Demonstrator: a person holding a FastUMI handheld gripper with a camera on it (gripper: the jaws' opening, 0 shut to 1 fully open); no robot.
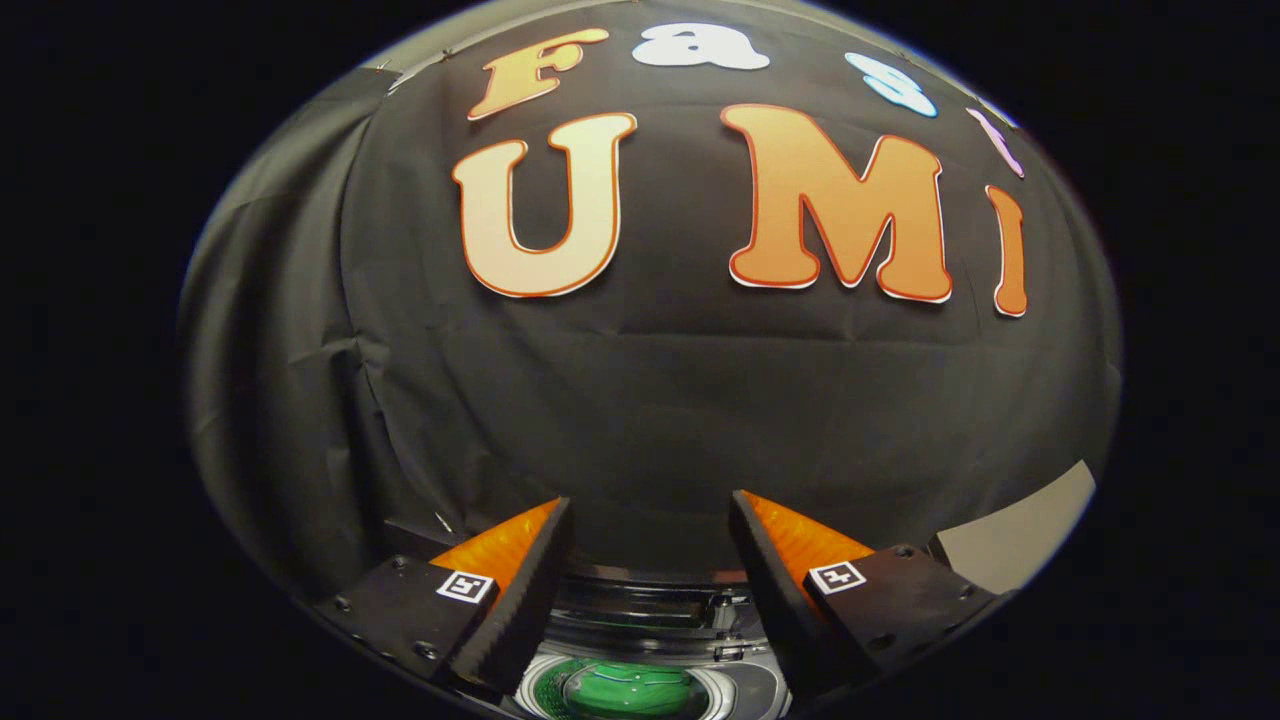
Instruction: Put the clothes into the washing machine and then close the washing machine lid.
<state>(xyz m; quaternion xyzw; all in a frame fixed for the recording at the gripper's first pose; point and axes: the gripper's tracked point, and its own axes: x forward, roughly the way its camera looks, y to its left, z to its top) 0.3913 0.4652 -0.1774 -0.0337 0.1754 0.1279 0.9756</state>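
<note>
washing machine (pixel 650 640) mostly hidden — below gripper (pixel 650 545), drum contents unclear

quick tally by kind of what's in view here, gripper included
washing machine, seen between the fingers with something green showing in its round opening: 1
gripper, fingers apart and holding nothing: 1
black cloth wall beyond the fingers: 1
pale grey panel beside the wall: 1
total: 4

Booth wall (pixel 650 400) beyond claw (pixel 650 560): plain black cloth, faint creases. Between the open claw fingers: washing machine (pixel 650 640), silver-grey body w/ black rim; its drum (pixel 625 692) glossy green. Right of claw: pale grey tabletop (pixel 1020 540) patch, no pattern.
</note>
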